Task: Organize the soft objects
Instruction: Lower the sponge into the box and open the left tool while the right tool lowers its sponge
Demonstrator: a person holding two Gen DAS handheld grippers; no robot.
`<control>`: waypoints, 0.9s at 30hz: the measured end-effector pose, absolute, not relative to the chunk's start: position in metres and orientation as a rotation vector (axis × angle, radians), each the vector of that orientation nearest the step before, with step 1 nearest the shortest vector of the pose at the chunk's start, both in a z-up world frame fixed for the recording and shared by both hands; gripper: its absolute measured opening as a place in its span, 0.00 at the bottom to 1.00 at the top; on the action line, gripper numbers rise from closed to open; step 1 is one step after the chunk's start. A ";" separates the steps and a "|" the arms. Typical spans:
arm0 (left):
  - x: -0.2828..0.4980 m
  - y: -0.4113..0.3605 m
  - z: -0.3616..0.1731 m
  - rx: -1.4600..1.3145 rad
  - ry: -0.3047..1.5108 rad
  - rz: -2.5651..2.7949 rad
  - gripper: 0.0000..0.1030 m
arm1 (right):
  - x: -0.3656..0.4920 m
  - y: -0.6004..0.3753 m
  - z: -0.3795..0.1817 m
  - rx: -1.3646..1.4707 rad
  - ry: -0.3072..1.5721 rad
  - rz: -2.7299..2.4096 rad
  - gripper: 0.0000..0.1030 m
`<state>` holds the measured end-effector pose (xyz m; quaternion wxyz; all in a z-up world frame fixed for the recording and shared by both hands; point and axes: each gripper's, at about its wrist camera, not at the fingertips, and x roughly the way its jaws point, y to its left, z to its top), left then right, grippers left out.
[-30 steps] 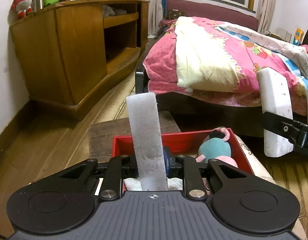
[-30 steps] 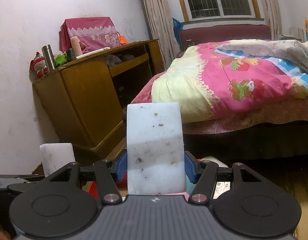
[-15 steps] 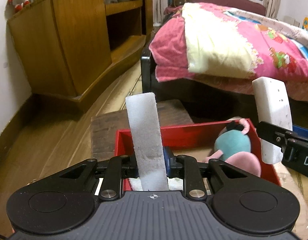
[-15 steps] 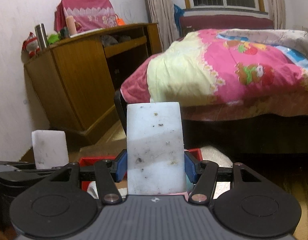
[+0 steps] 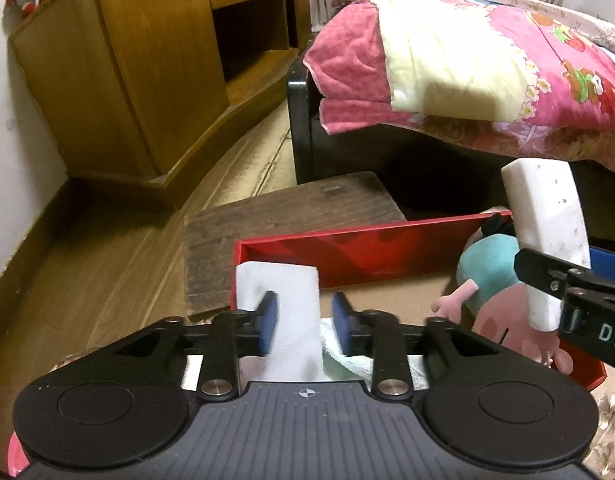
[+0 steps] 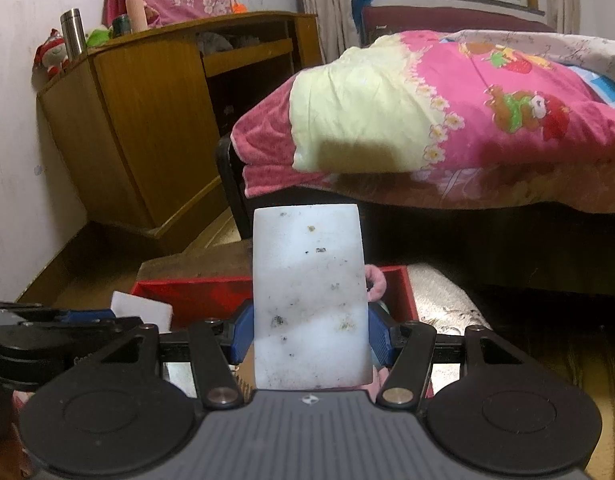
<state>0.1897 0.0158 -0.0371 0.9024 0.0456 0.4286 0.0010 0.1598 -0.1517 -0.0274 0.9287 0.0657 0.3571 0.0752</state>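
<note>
A red box [image 5: 347, 248] sits on a low wooden table. My left gripper [image 5: 304, 322] hangs over the box's left corner with its jaws opening. A plain white sponge [image 5: 283, 292] lies loose between the blue pads, and the right pad is apart from it. A teal and pink plush toy [image 5: 487, 276] lies at the right end of the box. My right gripper [image 6: 309, 336] is shut on a speckled white sponge [image 6: 309, 300], held upright above the box [image 6: 195, 292]. From the left wrist view that sponge [image 5: 543, 232] stands over the plush toy.
The dark wooden table [image 5: 283, 216] under the box stands on a plank floor. A wooden cabinet [image 5: 147, 60] is at the back left. A bed with a pink quilt [image 5: 467, 60] is close behind. A white cloth [image 5: 347, 356] lies in the box.
The left jaws have parted and the plain sponge, earlier gripped upright, has dropped flat-faced into the box's left corner. Both grippers have sunk toward the box. The right grip is unchanged.
</note>
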 end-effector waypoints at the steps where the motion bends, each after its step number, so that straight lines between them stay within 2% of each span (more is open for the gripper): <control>1: 0.189 0.016 -0.037 0.096 0.884 0.003 0.42 | 0.160 -0.152 -0.028 0.135 0.737 0.154 0.29; 6: 0.188 0.015 -0.033 0.100 0.874 0.003 0.55 | 0.163 -0.154 -0.031 0.161 0.770 0.151 0.30; 8: 0.186 0.017 -0.030 0.097 0.870 -0.002 0.57 | 0.164 -0.157 -0.029 0.182 0.777 0.146 0.37; 11: 0.183 0.018 -0.023 0.083 0.858 -0.006 0.62 | 0.164 -0.162 -0.024 0.216 0.775 0.145 0.42; 19: 0.171 0.028 -0.003 0.016 0.840 -0.035 0.64 | 0.150 -0.169 -0.008 0.252 0.753 0.142 0.42; 27: 0.148 0.034 -0.005 -0.005 0.875 -0.044 0.65 | 0.131 -0.174 0.002 0.265 0.756 0.139 0.42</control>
